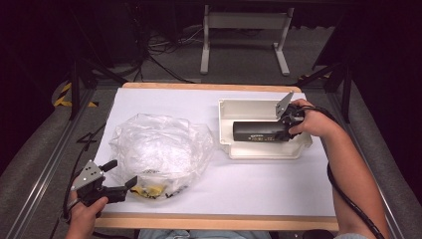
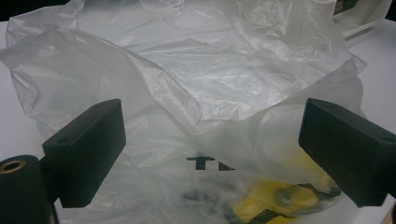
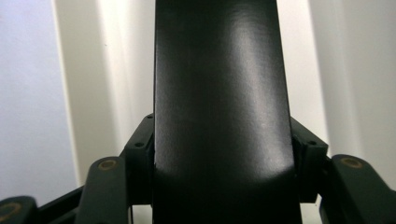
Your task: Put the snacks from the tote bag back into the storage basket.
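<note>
At the table's near left corner, the left gripper (image 1: 122,174) has its jaws spread wide, facing a crumpled clear plastic bag (image 1: 159,147) with yellow and black items inside at its near edge. Farther right, the right gripper (image 1: 288,124) has its jaws pinching a black cylinder (image 1: 256,131) that lies lengthwise in a white tray (image 1: 226,107).
</note>
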The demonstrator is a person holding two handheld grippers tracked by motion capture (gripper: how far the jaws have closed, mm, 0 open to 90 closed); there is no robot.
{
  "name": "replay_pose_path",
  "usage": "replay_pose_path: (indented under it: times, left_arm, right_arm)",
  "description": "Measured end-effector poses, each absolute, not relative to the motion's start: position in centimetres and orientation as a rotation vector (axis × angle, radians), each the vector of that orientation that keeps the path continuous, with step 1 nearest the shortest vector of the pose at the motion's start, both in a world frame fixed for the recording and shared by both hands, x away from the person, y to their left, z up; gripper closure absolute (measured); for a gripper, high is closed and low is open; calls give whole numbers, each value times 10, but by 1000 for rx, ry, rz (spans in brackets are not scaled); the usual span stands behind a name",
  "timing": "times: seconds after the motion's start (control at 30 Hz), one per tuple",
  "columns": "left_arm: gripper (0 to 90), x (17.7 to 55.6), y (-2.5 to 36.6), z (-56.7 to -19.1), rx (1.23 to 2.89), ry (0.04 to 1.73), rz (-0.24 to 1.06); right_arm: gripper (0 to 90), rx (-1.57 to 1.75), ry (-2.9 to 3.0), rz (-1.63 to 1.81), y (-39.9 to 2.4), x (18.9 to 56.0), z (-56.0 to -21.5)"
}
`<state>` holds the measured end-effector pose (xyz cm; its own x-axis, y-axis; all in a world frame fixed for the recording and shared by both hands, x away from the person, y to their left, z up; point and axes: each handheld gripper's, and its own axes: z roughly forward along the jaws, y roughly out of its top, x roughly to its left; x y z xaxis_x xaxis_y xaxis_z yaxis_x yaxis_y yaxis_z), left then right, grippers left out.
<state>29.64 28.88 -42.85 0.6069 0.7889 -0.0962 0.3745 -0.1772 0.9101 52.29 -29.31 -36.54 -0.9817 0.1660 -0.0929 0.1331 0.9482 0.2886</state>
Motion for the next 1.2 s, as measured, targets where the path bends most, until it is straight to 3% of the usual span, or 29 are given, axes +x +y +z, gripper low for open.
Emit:
replay_pose_path:
  times: [0.13,0.27,0.73,1.2]
  left_arm:
    - [83,294,291,-429,1782,952,501]
    - [83,293,291,-429,1778,958,498]
    - [83,297,288,-428,1782,938,490]
    - [83,299,287,-426,1774,925,479]
  right_arm:
    - [387,194,2974,383,-293,528,-368]
    - [270,216,2920,375,-293,530,-367]
    - [190,303,2824,539,-298,515,-347]
    - [125,630,2599,852,-294,467,-301]
